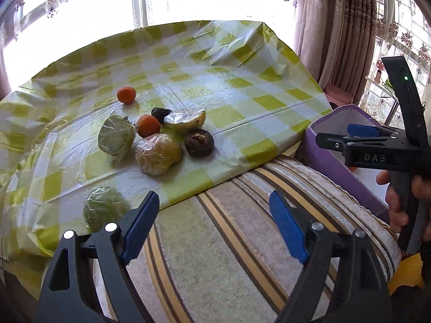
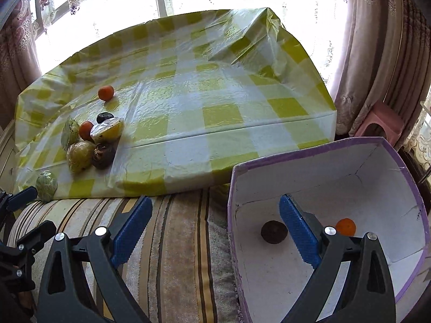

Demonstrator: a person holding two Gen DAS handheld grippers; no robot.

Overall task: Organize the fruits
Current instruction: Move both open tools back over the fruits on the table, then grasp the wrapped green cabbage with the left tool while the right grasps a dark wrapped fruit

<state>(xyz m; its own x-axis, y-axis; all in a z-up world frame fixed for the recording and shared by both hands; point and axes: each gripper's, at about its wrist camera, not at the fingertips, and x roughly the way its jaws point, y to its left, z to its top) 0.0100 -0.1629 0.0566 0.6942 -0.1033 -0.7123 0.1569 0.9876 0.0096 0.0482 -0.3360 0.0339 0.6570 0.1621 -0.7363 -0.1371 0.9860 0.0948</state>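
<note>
**Desk:** What do the two wrist views show?

**Photographer:** A raised surface draped in a yellow-green and white checked plastic cloth (image 1: 242,102), set before a bright window with lace curtains. On its left part sits a cluster of fruit: a round orange tangerine (image 1: 126,94) standing apart toward the back, a second orange tangerine (image 1: 148,126) among the others, a small dark fruit (image 1: 161,113) just behind it, a film-wrapped yellow fruit half (image 1: 186,119), a dark brown round fruit (image 1: 199,142), a film-wrapped yellowish round fruit (image 1: 158,154) and a film-wrapped pale green fruit (image 1: 116,138). Another film-wrapped green fruit (image 1: 105,210) lies alone near the cloth's front edge.

**Desk:** And the tools?

**Photographer:** The left hand-held gripper (image 1: 215,226) hangs over a striped beige and brown cushion (image 1: 229,228), its blue-padded jaws spread wide with nothing between them. The right hand-held gripper (image 2: 215,231) is likewise spread and empty, one finger over the cushion, the other over a white cardboard box with a purple rim (image 2: 309,167).

**Desk:** Anything in the box?

**Photographer:** A dark brown round fruit in the box (image 2: 274,232) and an orange tangerine in the box (image 2: 345,226), apart on its floor. The box stands on the cushion, just right of the checked surface. A person's hand (image 1: 401,202) grips the right tool's handle in the left view.
</note>
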